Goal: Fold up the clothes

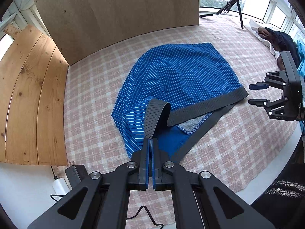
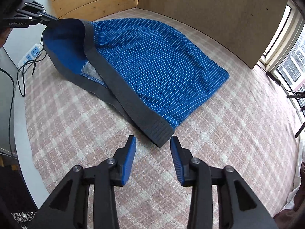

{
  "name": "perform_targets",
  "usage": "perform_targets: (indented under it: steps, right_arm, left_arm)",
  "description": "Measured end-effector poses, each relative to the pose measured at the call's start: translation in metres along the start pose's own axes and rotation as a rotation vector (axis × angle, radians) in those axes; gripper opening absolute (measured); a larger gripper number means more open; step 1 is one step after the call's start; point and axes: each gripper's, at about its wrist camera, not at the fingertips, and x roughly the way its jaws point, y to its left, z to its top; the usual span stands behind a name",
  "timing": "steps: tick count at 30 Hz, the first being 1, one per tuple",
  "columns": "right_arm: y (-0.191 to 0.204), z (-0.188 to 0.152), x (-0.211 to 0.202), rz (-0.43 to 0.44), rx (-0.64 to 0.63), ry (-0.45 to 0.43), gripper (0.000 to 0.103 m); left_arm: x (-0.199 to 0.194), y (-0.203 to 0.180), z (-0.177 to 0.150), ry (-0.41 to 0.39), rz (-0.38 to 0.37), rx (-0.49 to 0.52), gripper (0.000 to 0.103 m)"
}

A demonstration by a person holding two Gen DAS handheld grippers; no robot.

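Note:
A blue garment with thin white stripes (image 1: 183,70) and a dark grey waistband (image 1: 207,105) lies on the pink checked cloth. My left gripper (image 1: 151,139) is shut on one end of the waistband and lifts it, so the garment opens; it also shows in the right wrist view (image 2: 52,19). My right gripper (image 2: 153,143) is open, its blue pads (image 2: 130,156) just short of the other waistband corner (image 2: 162,131), apart from it. The garment (image 2: 152,61) lies flat beyond that corner. The right gripper also shows in the left wrist view (image 1: 251,94).
The checked cloth (image 2: 95,133) covers the table. A cardboard panel (image 1: 118,15) and wooden boards (image 1: 28,95) stand at the back and left. A pile of clothes (image 1: 280,40) and a ring-light tripod (image 1: 238,2) are at far right. A power strip (image 2: 30,54) and cables lie at the edge.

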Motion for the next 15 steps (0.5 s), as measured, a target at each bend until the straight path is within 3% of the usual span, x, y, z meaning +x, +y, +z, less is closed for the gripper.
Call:
perform_targets:
  steps: [3,6,7,13,15]
  right_arm:
    - [0.007,0.006,0.014,-0.070,-0.031,0.003,0.037]
    - [-0.005,0.015,0.013,-0.033,0.044,-0.030,0.027]
    - [-0.014,0.019,0.008,0.003,0.098,-0.049,0.006]
    - [-0.081,0.026,-0.044,0.179,0.468,-0.217,0.002]
    - [-0.109,0.009,-0.068,0.271,0.661,-0.282,0.002]
  left_arm:
    - [0.001,0.004,-0.001,-0.003,-0.009,-0.020,0.001]
    - [0.002,0.007,-0.004,-0.003,-0.004,-0.035,0.001]
    - [0.003,0.008,-0.005,-0.001,0.000,-0.036,0.001]
    - [0.002,0.013,-0.012,0.004,0.017,-0.051,0.001]
    - [0.003,0.007,-0.017,-0.001,0.011,-0.031,0.003]
